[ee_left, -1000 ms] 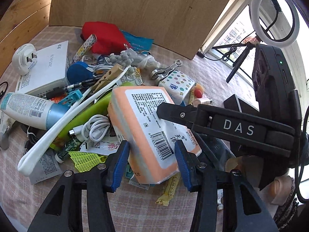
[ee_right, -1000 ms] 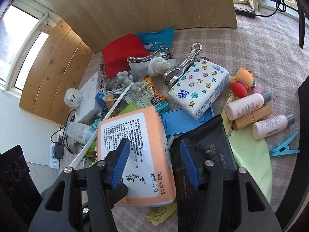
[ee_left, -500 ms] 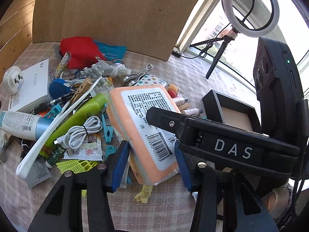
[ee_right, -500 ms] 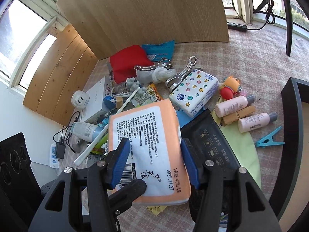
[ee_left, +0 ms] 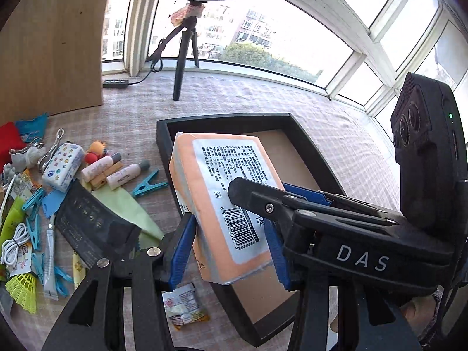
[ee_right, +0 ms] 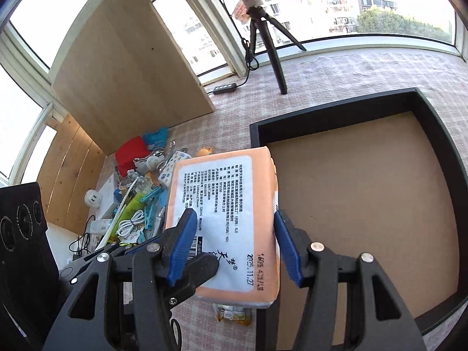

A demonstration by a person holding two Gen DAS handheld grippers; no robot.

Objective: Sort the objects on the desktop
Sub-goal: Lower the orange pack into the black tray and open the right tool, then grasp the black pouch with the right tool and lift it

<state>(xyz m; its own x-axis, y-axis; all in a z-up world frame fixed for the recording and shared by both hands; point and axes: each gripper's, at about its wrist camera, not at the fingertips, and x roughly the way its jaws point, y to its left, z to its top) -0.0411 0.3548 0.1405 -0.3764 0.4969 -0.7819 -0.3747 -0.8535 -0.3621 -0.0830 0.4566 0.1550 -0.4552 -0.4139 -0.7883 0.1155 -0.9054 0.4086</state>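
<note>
An orange tissue pack (ee_left: 222,204) with a white printed label and barcode is held in the air, tilted, over the near left rim of a black tray (ee_left: 222,118) with a brown floor. The left tongs (ee_left: 231,242) clamp its near end, blue pads (ee_left: 181,251) pressed on both sides. The right tongs (ee_right: 234,242) grip the same pack (ee_right: 231,213) from the other side, narrowed onto it.

On the worktop (ee_left: 263,96) left of the tray lies the clutter: a dotted tissue packet (ee_left: 63,165), two small lotion bottles (ee_left: 117,172), a blue clothes peg (ee_left: 147,180), a black pouch (ee_left: 90,228) and a white cable (ee_left: 13,245). A snack sachet (ee_left: 182,307) lies below the pack, just beside the tray's rim. Behind stands a ring-light tripod (ee_left: 184,49).
</note>
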